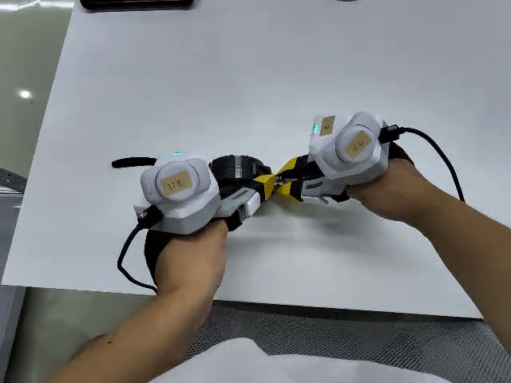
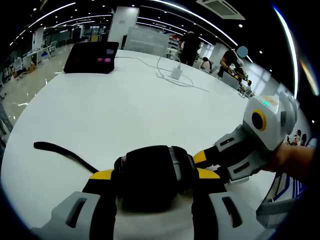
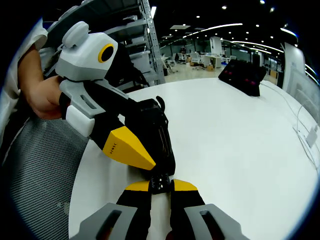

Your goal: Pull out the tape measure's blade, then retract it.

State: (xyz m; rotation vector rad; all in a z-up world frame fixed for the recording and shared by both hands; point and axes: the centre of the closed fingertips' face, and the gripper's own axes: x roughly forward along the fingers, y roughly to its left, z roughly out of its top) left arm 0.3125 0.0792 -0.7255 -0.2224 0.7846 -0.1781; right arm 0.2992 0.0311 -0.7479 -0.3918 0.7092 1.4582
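- The tape measure [image 3: 156, 127] is a black case low over the white table [image 1: 239, 80], near the person's edge and between the two grippers.
- The left gripper [image 2: 154, 175] is clenched on the case. In the left gripper view its yellow-tipped jaws press on either flank of the case.
- The right gripper [image 3: 161, 186] is clamped on a small dark piece at the case's mouth, which I take to be the blade's hook end [image 3: 160, 179]. Its jaws are nearly together, with only that piece between them.
- The key relation is that the two grippers face each other tip to tip, and the case's mouth points straight at the right gripper. No length of blade is visible between them, so the pull looks barely begun, if at all.
- The blade's long axis should follow the line joining the grippers. In the head view that line runs across the table from the person's left to their right, tilting slightly away.
- The right gripper sits at the hook, so it is the one placed to draw the blade out, moving to the person's right while the left anchors the case.
- The case's black strap [image 2: 60, 151] trails on the table on the side opposite the mouth, clear of the pull line.
- The table to the right of the grippers looks bare, so there is room for the blade to run.
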